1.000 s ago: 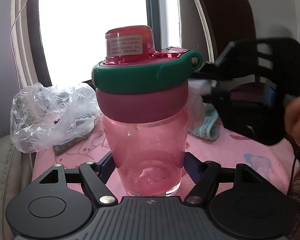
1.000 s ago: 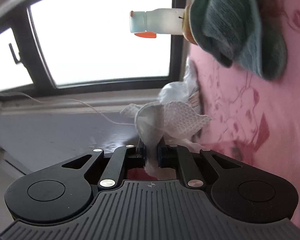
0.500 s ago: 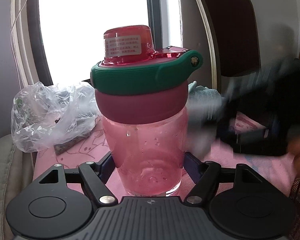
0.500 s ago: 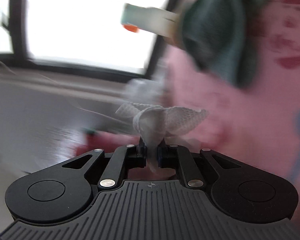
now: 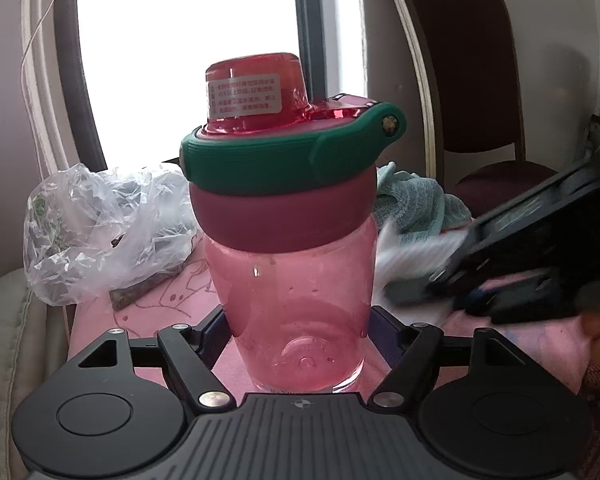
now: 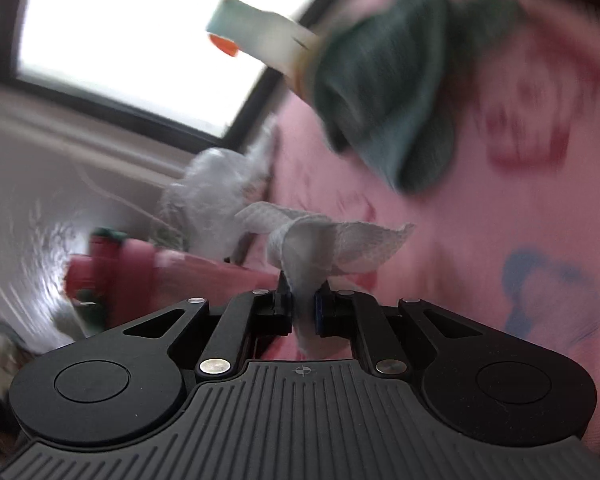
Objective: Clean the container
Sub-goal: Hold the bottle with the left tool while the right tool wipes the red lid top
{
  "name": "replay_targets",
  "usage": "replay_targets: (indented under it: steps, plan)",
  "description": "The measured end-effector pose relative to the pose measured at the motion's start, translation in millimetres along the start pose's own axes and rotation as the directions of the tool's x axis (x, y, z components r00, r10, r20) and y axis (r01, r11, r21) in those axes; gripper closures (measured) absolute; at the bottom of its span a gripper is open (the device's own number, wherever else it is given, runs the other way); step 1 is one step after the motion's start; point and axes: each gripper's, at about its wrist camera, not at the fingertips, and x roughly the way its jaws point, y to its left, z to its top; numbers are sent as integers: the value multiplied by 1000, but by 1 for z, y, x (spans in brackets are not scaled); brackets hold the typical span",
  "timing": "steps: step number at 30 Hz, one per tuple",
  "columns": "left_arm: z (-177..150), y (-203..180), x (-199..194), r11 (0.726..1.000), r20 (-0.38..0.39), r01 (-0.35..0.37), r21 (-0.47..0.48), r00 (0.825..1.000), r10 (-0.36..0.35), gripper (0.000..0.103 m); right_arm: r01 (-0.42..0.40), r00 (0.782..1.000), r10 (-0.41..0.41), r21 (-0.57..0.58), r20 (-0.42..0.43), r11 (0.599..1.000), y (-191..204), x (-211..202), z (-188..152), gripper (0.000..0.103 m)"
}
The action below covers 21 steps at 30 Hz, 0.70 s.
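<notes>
Nearest the left wrist camera, the left tool (image 5: 300, 332) clamps the base of a translucent pink plastic bottle (image 5: 296, 280), its two fingers pressed against either side of the lower wall, holding it upright on the pink printed cloth of the worktop (image 5: 148, 304). The bottle stands capped by a dark-pink collar, a green ribbed lid ring (image 5: 272, 160) and a clear red dome cap with a white printed label (image 5: 244, 98). No liquid level shows inside; only scattered droplets cling to the wall.

Just to the bottle's right, blurred by motion, the right tool (image 6: 303, 310) pinches a crumpled white textured wipe (image 6: 320, 240) between fingers pressed nearly together, the wipe touching or almost touching the bottle's side.

The step in hand appears to be wiping the outer wall. Done well, it likely calls for a firm left-side hold low on the base, the wad pressed flat to the curve, and strokes that do not tip the bottle.

Farther back lie a teal knitted cloth (image 5: 416, 204), a crumpled clear plastic bag (image 5: 100, 224) whose dark contents cannot be identified, and a bright window (image 5: 180, 40).
</notes>
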Motion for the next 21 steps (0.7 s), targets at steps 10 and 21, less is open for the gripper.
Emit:
replay_targets:
  steps: [10,21]
  plan:
    - [8,-5,-33,999,122,-33,-12,992,35,16,93,996,-81,-336,47,937,59,-64,0,93]
    - [13,14,-22,997,129,65,-49,990,-58,32,61,998,-40,-539,50,840,141,-93,-24,93]
